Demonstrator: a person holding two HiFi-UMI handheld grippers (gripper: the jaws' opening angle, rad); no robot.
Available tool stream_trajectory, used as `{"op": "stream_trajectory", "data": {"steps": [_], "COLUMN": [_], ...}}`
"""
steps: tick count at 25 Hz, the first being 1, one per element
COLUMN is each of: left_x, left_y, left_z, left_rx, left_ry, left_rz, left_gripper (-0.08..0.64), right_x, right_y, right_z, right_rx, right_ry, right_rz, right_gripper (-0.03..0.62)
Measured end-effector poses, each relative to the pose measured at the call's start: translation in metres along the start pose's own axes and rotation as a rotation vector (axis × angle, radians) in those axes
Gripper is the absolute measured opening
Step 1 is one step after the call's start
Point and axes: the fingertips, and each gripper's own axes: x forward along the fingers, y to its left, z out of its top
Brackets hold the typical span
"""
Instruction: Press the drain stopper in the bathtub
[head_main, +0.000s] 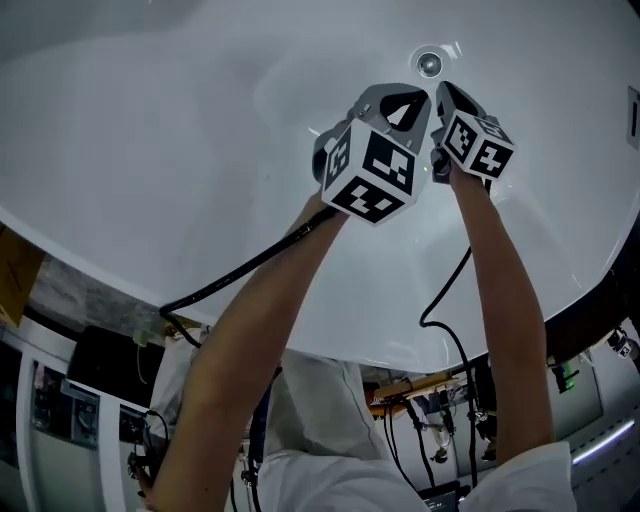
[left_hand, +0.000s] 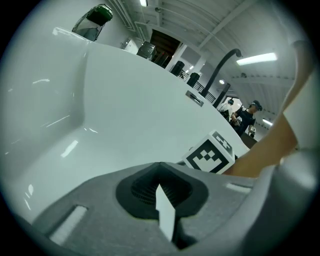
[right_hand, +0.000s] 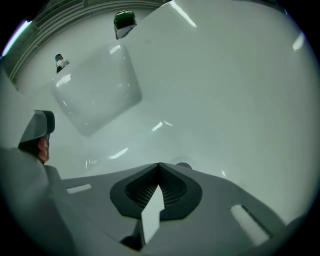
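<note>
The round chrome drain stopper (head_main: 429, 64) sits in the floor of the white bathtub (head_main: 180, 130), at the top of the head view. Both grippers hover side by side just short of it. My left gripper (head_main: 407, 95) is shut with nothing in it, and its own view shows closed jaws (left_hand: 160, 167) over the tub wall. Next to it on the right, my right gripper (head_main: 446, 92) is also shut and empty. In the right gripper view the stopper (right_hand: 183, 165) peeks out just past the closed tip (right_hand: 159, 167). Whether either tip touches the stopper is hidden.
The tub rim (head_main: 120, 270) curves across the lower head view, with cables (head_main: 440, 320) and gear on the floor below. A dark curved spout (left_hand: 223, 64) and a small wall plate (left_hand: 195, 98) stand beyond the tub. A green-topped object (right_hand: 124, 21) rests on the far rim.
</note>
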Motion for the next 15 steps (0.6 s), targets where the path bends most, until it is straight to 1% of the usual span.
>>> {"op": "stream_trajectory", "data": {"steps": [4,9,12,15], "left_x": [0.026,0.047,0.057,0.068], "left_y": [0.002,0.017,0.023,0.027], "left_z": [-0.015,-0.054,-0.071,-0.08], "left_rx": [0.018,0.014,0.036,0.026], "left_ry": [0.02,0.067,0.102,0.134], "left_rz": [-0.022,-0.02,-0.03,-0.027], "left_gripper": [0.0,0.0,0.0,0.0], "right_x": [0.021,0.055,0.072,0.087], "right_y": [-0.017,-0.039,-0.045,-0.049], "right_z": [-0.011,-0.035,-0.04,-0.038], "right_rx": [0.008,0.024,0.037,0.053], "right_ry": [0.023,0.054,0.058,0.062], "right_rz": [-0.014,-0.031,-0.028,-0.019], "right_gripper": [0.003,0.003,0.003,0.003]}}
